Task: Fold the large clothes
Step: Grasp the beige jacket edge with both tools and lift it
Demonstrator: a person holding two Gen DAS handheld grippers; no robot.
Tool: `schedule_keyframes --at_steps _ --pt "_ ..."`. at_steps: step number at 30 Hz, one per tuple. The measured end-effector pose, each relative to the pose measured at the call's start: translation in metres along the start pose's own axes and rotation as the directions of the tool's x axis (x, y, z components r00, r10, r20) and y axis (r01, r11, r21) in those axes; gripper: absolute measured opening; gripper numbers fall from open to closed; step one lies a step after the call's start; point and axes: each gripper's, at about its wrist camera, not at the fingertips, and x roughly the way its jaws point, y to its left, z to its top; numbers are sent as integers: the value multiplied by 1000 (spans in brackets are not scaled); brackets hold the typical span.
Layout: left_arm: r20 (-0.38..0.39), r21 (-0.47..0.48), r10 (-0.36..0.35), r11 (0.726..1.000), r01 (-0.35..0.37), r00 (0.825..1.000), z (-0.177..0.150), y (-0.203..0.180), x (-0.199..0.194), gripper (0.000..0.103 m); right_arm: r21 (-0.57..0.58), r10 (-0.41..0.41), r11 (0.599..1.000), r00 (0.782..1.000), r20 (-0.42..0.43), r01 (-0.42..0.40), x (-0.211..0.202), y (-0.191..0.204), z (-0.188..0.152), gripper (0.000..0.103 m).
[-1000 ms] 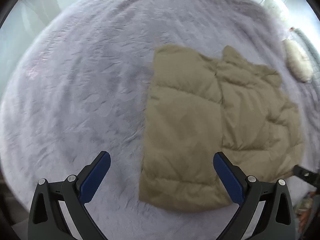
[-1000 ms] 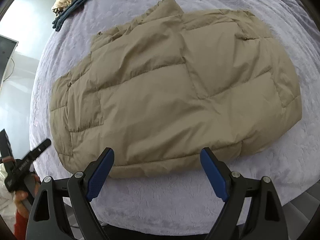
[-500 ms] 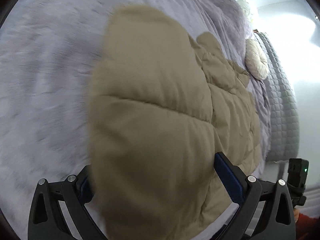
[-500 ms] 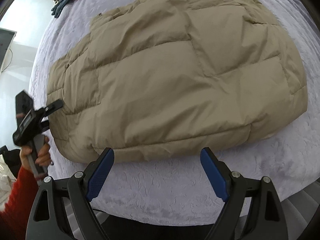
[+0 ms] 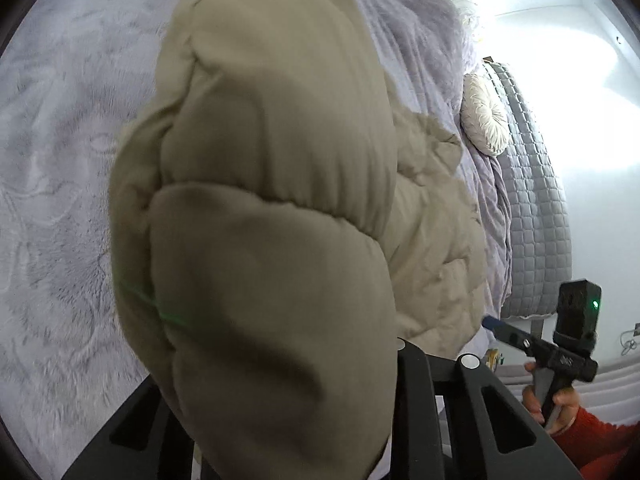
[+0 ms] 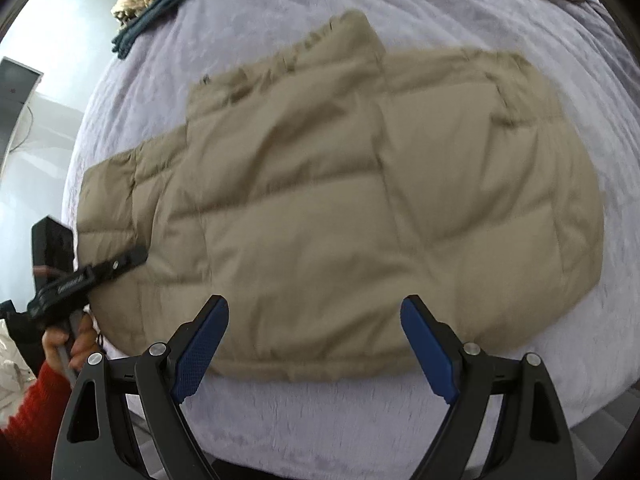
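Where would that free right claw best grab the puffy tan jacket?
Probably the near hem of the jacket, where it thins to a flat edge facing the right gripper. Come in low from the bed's near side, with one finger sliding under that edge.

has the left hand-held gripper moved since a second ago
Yes. The left hand-held gripper has gone from off the bed's edge onto the jacket's near corner.

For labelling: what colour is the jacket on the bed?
Tan jacket; clearest from the right wrist.

No text here can be read clearly.
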Motion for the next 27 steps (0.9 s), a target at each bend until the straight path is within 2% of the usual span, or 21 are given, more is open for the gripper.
schedule_keyframes --at_steps 2,3,4,5,10,13,16,18,21,25,27 --pt "8 7 6 1000 -6 1000 1 -14 -6 24 -13 21 1000 999 29 -21 2 -3 10 83" --pt "9 8 8 1000 -9 1000 2 -21 -11 24 -18 33 999 999 38 -32 4 -3 15 59" --pt "13 11 16 1000 -16 1000 2 -30 -14 24 -22 38 999 999 39 -37 9 -2 19 21" --pt "14 13 24 1000 -24 1000 1 -38 -18 24 -24 35 999 999 35 -34 15 -3 23 9" --pt "21 56 94 994 -95 995 2 -94 -33 24 -12 120 993 992 47 -120 50 -16 41 7" --pt "17 101 127 987 -128 992 2 -146 -36 24 33 185 982 982 32 -186 71 -25 50 7" --pt "3 162 142 977 -140 990 1 -204 -30 24 79 268 960 963 5 -267 92 -35 59 5" --pt "-29 217 155 965 -145 988 2 -248 -10 24 88 304 949 953 -14 -301 103 -38 63 3" --pt "-78 264 171 954 -145 982 2 -292 23 24 104 357 930 933 -35 -352 115 -44 66 1" --pt "-101 298 215 938 -177 971 6 -324 61 25 165 431 893 901 -47 -419 121 -61 69 1" --pt "-101 310 225 933 -184 969 9 -336 72 25 197 444 883 894 -58 -426 111 -73 70 1"
